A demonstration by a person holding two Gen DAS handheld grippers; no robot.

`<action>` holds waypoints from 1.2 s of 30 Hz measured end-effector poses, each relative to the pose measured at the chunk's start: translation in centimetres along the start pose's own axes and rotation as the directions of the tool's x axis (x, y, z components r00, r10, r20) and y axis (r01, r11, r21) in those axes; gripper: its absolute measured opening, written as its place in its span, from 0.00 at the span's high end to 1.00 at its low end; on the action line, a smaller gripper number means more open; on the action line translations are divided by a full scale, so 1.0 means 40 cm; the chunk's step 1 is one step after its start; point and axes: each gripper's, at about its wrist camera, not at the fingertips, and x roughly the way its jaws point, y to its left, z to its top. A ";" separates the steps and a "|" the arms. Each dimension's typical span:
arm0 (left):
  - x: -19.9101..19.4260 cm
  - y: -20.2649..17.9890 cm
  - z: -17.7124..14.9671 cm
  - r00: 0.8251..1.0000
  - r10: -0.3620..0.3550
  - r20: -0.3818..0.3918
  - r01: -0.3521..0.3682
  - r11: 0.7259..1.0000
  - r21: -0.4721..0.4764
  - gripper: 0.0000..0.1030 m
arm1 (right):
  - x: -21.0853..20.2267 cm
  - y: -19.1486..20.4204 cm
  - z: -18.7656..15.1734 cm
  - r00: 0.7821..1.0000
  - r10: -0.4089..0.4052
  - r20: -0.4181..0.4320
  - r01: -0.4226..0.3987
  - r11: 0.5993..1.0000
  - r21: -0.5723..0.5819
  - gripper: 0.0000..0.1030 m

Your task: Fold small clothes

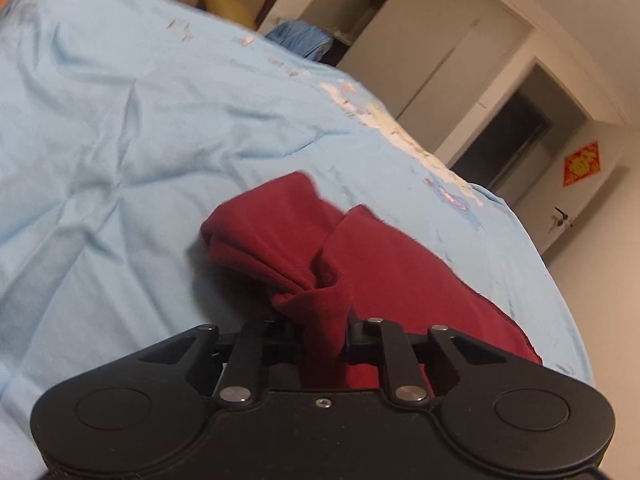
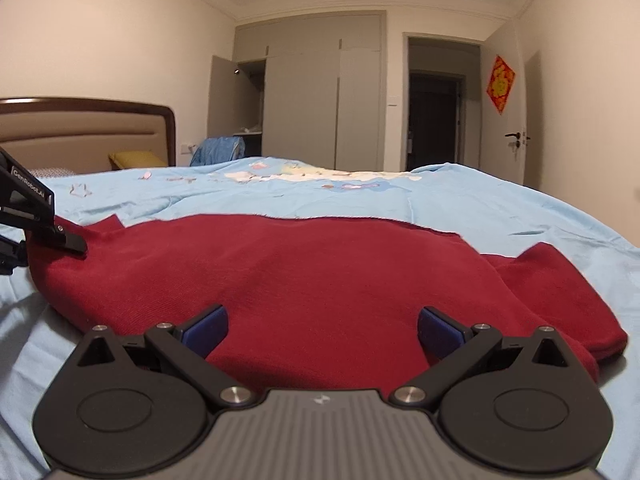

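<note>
Fabric of the dark red knitted garment (image 2: 304,276) is bunching in the pinching left gripper (image 1: 324,326) for folding, while the right gripper (image 2: 322,330) is hovering spread near its hem.

The left gripper (image 1: 324,328) is matte black throughout, with two round hubs, angled link arms and silver pivot screws. The right gripper (image 2: 322,328) has the same black hubs and silver screws, but a ribbed grey centre plate with a small pale emblem, and dark blue pads (image 2: 206,330) on its fingers.

One red garment (image 2: 320,272) (two claws)
</note>
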 end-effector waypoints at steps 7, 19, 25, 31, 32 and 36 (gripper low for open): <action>-0.011 -0.198 0.013 0.985 -0.171 -0.023 0.163 0.884 0.438 0.86 | -0.100 -0.079 0.028 0.991 -0.124 0.058 0.120 0.991 0.061 0.00; -0.048 -0.422 -0.232 0.880 -0.370 -0.298 0.454 0.468 0.758 0.86 | -0.212 -0.312 0.007 0.937 -0.349 0.028 0.326 0.898 0.297 0.00; -0.063 -0.397 -0.287 0.900 -0.334 -0.281 0.418 0.474 0.775 0.61 | -0.193 -0.326 -0.030 0.952 -0.305 0.009 0.287 0.905 0.315 0.00; -0.114 -0.368 -0.281 0.911 -0.365 -0.192 0.367 0.504 0.781 0.27 | -0.169 -0.310 -0.046 0.965 -0.260 -0.010 0.251 0.918 0.307 0.00; -0.122 -0.369 -0.282 0.917 -0.359 -0.172 0.346 0.502 0.793 0.26 | -0.171 -0.310 -0.046 0.966 -0.258 -0.007 0.247 0.918 0.312 0.00; -0.135 -0.366 -0.289 0.926 -0.351 -0.136 0.303 0.482 0.822 0.24 | -0.178 -0.311 -0.042 0.970 -0.244 0.000 0.230 0.915 0.331 0.00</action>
